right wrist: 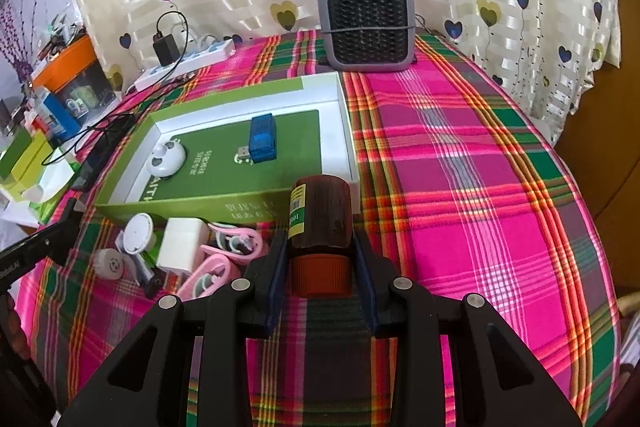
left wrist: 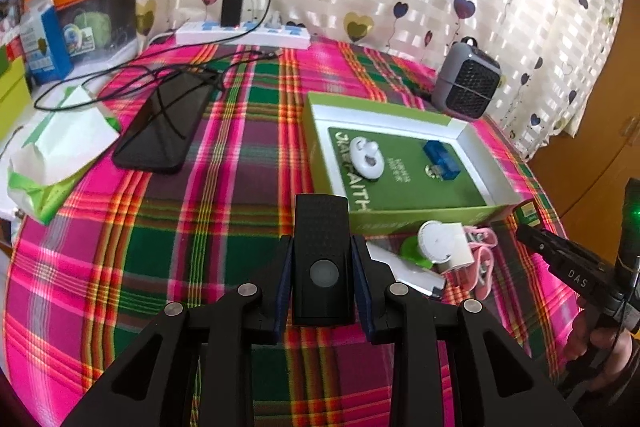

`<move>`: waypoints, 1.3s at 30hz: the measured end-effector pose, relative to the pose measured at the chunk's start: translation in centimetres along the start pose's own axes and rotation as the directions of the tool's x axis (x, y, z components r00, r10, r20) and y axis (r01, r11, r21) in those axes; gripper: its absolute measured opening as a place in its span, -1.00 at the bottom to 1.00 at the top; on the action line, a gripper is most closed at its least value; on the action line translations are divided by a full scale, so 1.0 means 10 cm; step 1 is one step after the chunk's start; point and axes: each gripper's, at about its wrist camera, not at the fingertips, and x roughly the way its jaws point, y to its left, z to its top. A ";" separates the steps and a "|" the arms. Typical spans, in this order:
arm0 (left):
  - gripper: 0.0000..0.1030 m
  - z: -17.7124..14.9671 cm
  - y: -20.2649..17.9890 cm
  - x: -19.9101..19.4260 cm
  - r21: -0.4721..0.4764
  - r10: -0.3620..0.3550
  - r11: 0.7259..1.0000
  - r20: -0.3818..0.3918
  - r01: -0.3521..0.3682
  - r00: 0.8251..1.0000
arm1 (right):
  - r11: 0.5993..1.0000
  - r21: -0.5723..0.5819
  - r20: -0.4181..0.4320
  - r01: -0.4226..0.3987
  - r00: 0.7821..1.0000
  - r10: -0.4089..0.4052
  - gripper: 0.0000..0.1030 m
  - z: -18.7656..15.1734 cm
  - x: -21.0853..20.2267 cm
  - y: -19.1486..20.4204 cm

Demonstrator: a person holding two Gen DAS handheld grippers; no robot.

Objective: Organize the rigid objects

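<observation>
My left gripper [left wrist: 321, 255] is shut on a black rectangular device with a round button [left wrist: 322, 255], held above the plaid cloth. My right gripper [right wrist: 320, 247] is shut on a brown bottle with an orange cap [right wrist: 322, 223], cap toward the camera, just in front of the green box's near right corner. The open green box [right wrist: 224, 205] holds a white earbud case [right wrist: 166, 159] and a blue USB dongle [right wrist: 262, 139]. In front of the box lies a pile: white charger cube [right wrist: 182, 247], round white pieces [right wrist: 138, 227], pink clips [right wrist: 224, 259]. The right gripper also shows at the left wrist view's right edge [left wrist: 532, 231].
A grey mini heater [right wrist: 366, 23] stands at the back. A black phone [left wrist: 162, 121] with a cable over it lies left of the box, a white and green packet [left wrist: 60, 143] beside it. A power strip with a charger [left wrist: 240, 31] sits by the curtain. Boxes crowd the far left [left wrist: 44, 39].
</observation>
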 end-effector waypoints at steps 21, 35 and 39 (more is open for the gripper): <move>-0.49 0.54 -0.48 0.22 0.070 -0.102 0.992 -0.004 0.102 0.995 | 0.998 -0.045 0.029 -0.046 0.998 0.047 -0.36 0.49 0.00 0.09; -0.49 0.83 -0.76 0.86 0.097 -0.109 0.989 -0.071 0.116 0.991 | 0.997 -0.059 -0.016 -0.057 0.998 0.056 -0.36 0.81 0.41 0.10; -0.49 0.89 -0.77 1.04 0.091 -0.105 0.989 -0.094 0.113 0.990 | 0.995 -0.075 -0.041 -0.061 0.997 0.058 -0.36 0.86 0.56 0.11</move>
